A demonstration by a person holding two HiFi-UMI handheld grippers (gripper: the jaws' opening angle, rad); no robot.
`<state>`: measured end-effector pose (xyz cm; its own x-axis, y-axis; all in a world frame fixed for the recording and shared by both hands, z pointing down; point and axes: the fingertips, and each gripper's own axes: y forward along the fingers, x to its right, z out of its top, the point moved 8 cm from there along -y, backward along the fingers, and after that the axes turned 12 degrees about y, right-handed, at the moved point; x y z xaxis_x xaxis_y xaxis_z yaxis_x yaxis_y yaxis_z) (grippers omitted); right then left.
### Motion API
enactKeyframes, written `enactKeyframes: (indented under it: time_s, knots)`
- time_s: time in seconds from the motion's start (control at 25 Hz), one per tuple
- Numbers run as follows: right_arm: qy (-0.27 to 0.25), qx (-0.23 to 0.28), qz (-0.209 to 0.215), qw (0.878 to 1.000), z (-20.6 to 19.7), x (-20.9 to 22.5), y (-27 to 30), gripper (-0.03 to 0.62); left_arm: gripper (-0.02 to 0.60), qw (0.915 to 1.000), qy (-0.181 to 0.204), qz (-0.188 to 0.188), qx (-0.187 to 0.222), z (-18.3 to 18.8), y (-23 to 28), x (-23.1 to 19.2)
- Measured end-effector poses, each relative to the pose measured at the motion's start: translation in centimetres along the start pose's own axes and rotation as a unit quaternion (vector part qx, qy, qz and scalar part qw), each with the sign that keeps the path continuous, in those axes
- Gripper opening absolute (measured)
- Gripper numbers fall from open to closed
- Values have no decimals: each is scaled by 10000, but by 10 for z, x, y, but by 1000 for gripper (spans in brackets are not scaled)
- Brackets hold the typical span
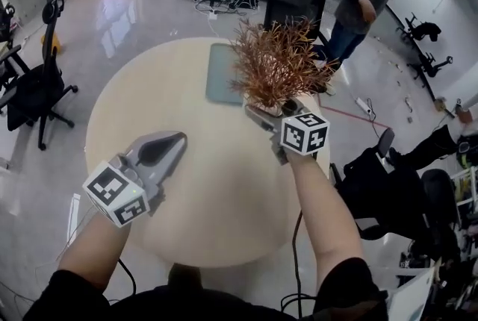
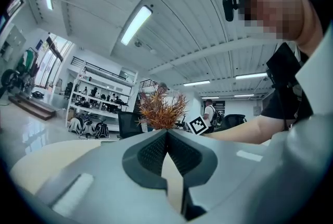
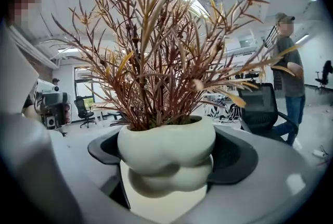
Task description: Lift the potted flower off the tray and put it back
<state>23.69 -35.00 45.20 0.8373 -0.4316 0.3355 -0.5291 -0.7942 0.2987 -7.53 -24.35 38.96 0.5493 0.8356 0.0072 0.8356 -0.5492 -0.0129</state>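
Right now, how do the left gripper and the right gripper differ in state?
The left gripper has its jaws closed together and empty; the right gripper has its jaws wide apart, clamped on the white pot. Over the table, the left gripper is at the near side, the right gripper farther in. Both carry a marker cube.

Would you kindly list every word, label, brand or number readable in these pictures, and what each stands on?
None can be read.
The cubes on the left tongs and right tongs bear only black-and-white square markers, no letters or digits.
The potted flower has a plain white pot.
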Motion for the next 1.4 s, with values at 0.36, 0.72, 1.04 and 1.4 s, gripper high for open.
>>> enactKeyframes:
  time_s: [0.36, 0.72, 1.04, 1.4]
  knots:
    - [188, -246, 302, 9991, -85, -64, -37, 508, -2, 9998, 6, 160, -77, 1, -74, 80]
    - [335, -552, 267, 9976, -176, -90, -31, 509, -2, 9993, -30, 274, -247, -21, -131, 118]
    - [259, -655, 198, 9973, -209, -91, -12, 509, -2, 9986, 0, 367, -378, -38, -150, 124]
    - [-69, -805, 11, 9967, -237, -88, -9, 511, -2, 9985, -13, 325, -431, -47, -156, 128]
